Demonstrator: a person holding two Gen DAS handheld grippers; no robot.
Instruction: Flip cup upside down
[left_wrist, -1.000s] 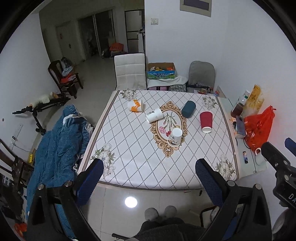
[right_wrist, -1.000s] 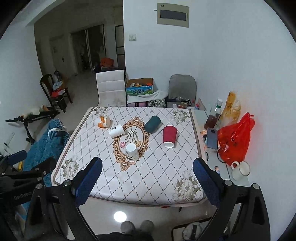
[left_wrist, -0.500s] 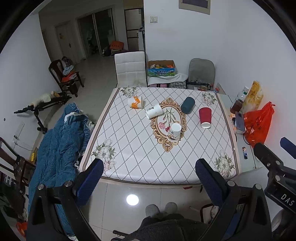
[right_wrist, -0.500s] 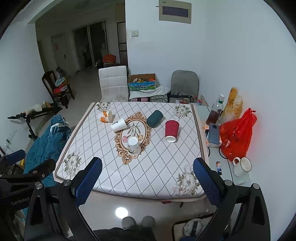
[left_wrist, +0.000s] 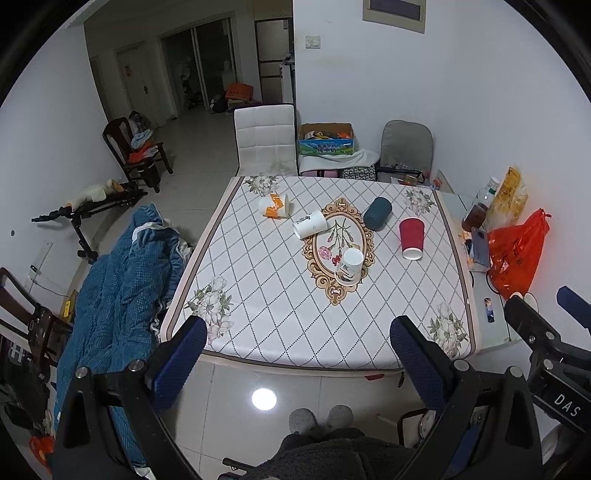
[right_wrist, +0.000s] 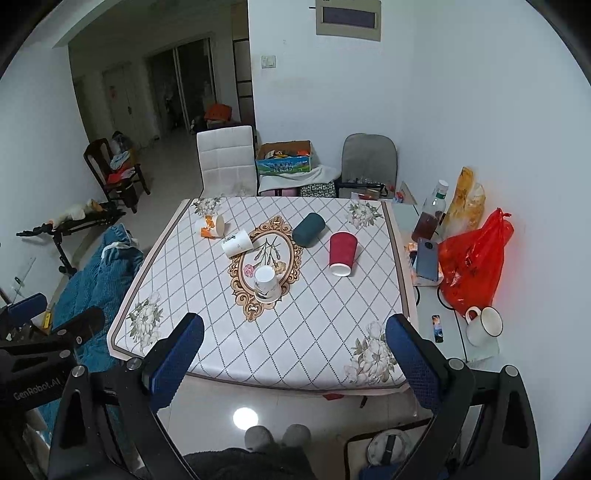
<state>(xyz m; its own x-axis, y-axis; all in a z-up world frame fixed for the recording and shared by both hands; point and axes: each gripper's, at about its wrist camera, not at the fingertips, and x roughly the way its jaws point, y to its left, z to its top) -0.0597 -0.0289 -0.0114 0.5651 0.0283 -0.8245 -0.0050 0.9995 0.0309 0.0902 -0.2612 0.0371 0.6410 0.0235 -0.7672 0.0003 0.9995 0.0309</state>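
We are looking down from high above the near edge of the table (left_wrist: 258, 295) in both views, well back from it and facing the far wall. The left camera is sitting left of the right one; both are sharing the table (right_wrist: 314, 332), its cups, the chairs and the doorway.

From my remote feed, a square table (left_wrist: 258, 280) in a diamond-patterned floral cloth fills a white-walled room, a ceiling light glaring off the pale tiled floor (left_wrist: 263, 398) at its near edge. Beyond the table's far side stand a white padded chair (left_wrist: 265, 137) and a grey chair (left_wrist: 405, 144), with a cardboard box (left_wrist: 325, 139) between them. Left of the table lies a blue quilt (left_wrist: 110, 295); farther off, a dark wooden chair (left_wrist: 136, 155) faces an unlit hallway.
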